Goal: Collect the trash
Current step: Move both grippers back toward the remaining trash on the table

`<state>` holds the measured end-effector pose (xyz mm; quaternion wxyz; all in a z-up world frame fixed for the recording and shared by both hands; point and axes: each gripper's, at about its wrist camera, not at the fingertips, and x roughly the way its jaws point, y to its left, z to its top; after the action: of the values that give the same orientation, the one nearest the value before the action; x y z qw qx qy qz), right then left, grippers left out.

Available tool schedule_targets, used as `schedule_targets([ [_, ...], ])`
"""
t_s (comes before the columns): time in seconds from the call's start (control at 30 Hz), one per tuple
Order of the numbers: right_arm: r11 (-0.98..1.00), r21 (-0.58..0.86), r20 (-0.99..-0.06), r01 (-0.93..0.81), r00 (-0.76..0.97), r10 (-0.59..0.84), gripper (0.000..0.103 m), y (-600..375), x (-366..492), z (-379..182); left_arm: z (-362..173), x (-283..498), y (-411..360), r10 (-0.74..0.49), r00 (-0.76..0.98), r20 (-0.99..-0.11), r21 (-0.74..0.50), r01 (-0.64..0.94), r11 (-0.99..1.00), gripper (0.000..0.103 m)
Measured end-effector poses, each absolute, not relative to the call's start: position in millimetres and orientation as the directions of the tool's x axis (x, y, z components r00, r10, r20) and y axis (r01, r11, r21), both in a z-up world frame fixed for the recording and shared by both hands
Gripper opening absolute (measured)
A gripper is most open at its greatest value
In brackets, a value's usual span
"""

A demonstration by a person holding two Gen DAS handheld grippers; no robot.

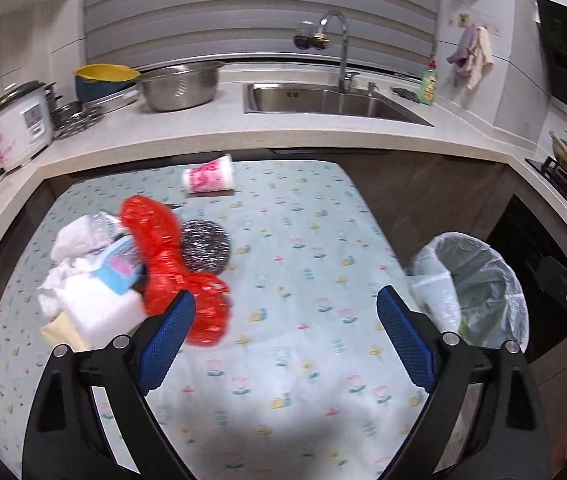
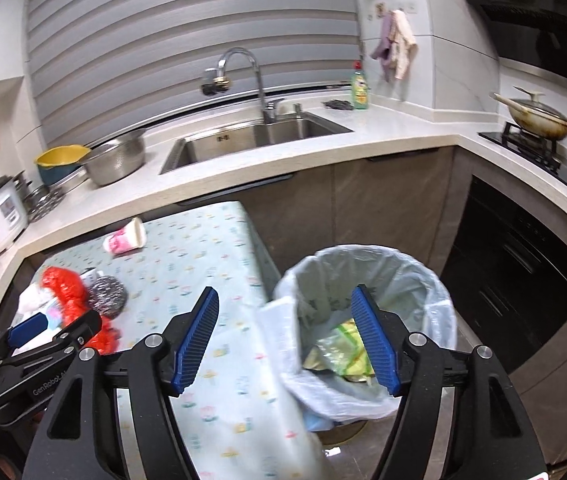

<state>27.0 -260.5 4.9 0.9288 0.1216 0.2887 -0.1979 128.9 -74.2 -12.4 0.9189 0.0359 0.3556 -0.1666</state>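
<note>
A pile of trash lies on the left of the floral-cloth table: a red plastic bag, crumpled white tissue, a blue-and-pink packet and a white block. Beside the bag sits a steel scourer. A pink-printed paper cup lies on its side at the table's far edge. My left gripper hangs open over the cloth, empty, its left finger next to the red bag. My right gripper is open and empty above the near rim of the lined trash bin, which holds a yellow-green wrapper.
The bin stands on the floor off the table's right edge. Behind runs a pale counter with a sink, steel bowl, yellow bowl and rice cooker. A wok sits on the stove at right.
</note>
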Motion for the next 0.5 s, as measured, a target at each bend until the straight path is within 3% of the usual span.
schedule_targets([
  [0.5,0.958,0.112,-0.612,0.264,0.778,-0.143,0.068,-148,74,-4,-28,155,80,-0.134,0.696,-0.706,-0.092,0.097,0.991,0.090],
])
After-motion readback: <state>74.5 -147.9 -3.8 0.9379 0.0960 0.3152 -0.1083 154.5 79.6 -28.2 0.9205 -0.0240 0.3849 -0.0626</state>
